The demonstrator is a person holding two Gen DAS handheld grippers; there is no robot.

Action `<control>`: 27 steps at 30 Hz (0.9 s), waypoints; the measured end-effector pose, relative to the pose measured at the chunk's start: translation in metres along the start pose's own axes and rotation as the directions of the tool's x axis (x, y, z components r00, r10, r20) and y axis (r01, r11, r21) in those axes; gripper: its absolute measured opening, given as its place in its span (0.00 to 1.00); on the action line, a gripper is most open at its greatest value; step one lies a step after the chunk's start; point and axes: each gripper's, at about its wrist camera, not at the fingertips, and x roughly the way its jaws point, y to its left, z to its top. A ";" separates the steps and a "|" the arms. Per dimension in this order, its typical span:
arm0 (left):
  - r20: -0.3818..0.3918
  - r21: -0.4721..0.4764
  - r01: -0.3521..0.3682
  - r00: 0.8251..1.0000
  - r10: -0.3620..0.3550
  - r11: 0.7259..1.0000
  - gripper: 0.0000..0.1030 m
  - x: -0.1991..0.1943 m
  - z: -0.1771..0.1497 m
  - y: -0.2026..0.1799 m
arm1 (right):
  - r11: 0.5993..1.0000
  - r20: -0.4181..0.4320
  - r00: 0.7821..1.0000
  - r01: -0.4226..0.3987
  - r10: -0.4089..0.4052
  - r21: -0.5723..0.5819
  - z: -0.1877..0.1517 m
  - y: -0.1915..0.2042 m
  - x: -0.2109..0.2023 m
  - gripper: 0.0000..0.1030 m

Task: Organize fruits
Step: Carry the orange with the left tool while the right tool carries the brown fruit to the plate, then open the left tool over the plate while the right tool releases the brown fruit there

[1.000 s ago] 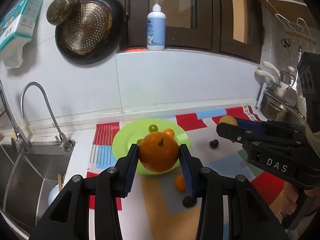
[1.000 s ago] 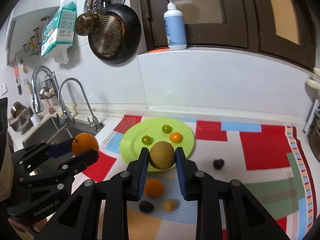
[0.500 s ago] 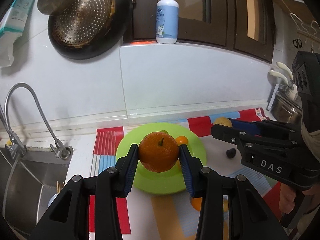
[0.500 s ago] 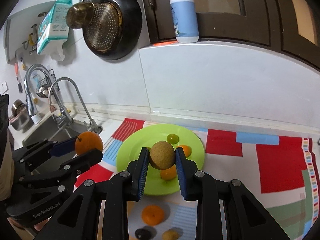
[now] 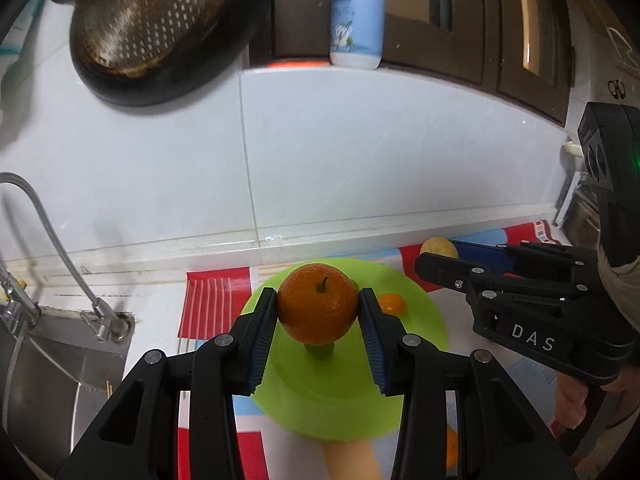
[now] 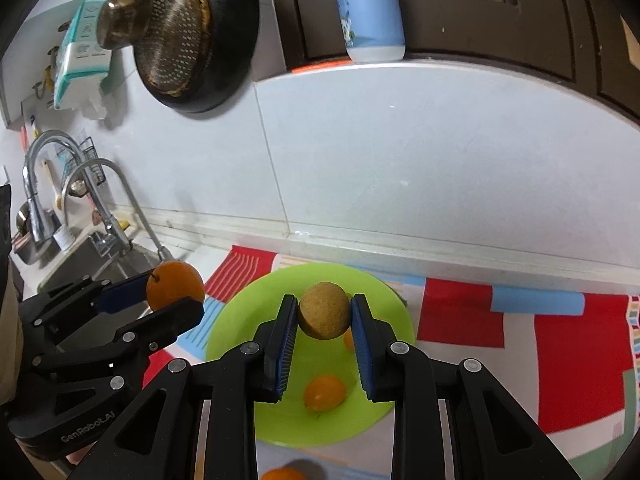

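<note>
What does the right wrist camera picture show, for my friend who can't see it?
The right tool grips a round tan fruit above a green plate that holds small orange fruits. At left, the left tool holds an orange near the sink. A pan hangs on the white wall behind.

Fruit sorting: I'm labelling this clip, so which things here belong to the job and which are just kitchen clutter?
Job:
- orange, in the left gripper
- brown fruit, in the right gripper
- green plate
- small orange fruit on the plate
- loose orange fruit on the mat

Clutter:
- pan on the wall
- bottle
- tap
- sink
- mat
</note>
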 end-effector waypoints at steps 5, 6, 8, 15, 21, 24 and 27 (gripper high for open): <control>-0.047 -0.002 -0.002 0.999 0.001 1.000 0.40 0.032 -0.001 0.008 | 1.000 -0.035 0.999 0.010 -0.010 -0.004 0.004 -0.007 0.029 0.27; -0.061 -0.007 0.000 0.998 -0.001 1.000 0.40 0.039 -0.001 0.010 | 1.000 -0.042 0.999 0.011 -0.011 -0.003 0.005 -0.008 0.034 0.27; -0.081 -0.012 0.003 0.997 -0.004 1.000 0.40 0.052 -0.001 0.015 | 1.000 -0.061 0.998 0.015 -0.015 0.005 0.005 -0.011 0.046 0.27; -0.135 -0.012 0.001 0.991 -0.002 1.000 0.40 0.087 -0.002 0.022 | 1.000 -0.115 0.993 0.027 -0.025 0.014 0.000 -0.020 0.077 0.27; -0.173 -0.015 0.016 0.985 -0.018 1.000 0.40 0.104 -0.004 0.023 | 0.999 -0.143 0.989 0.028 -0.025 0.019 -0.004 -0.026 0.093 0.27; -0.192 -0.019 0.029 0.981 -0.032 0.999 0.40 0.110 -0.004 0.022 | 0.999 -0.148 0.989 0.032 -0.029 0.020 -0.004 -0.027 0.097 0.27; -0.190 -0.023 0.031 0.981 -0.035 0.999 0.46 0.107 -0.003 0.020 | 0.999 -0.149 0.988 0.044 -0.041 0.017 -0.004 -0.028 0.097 0.28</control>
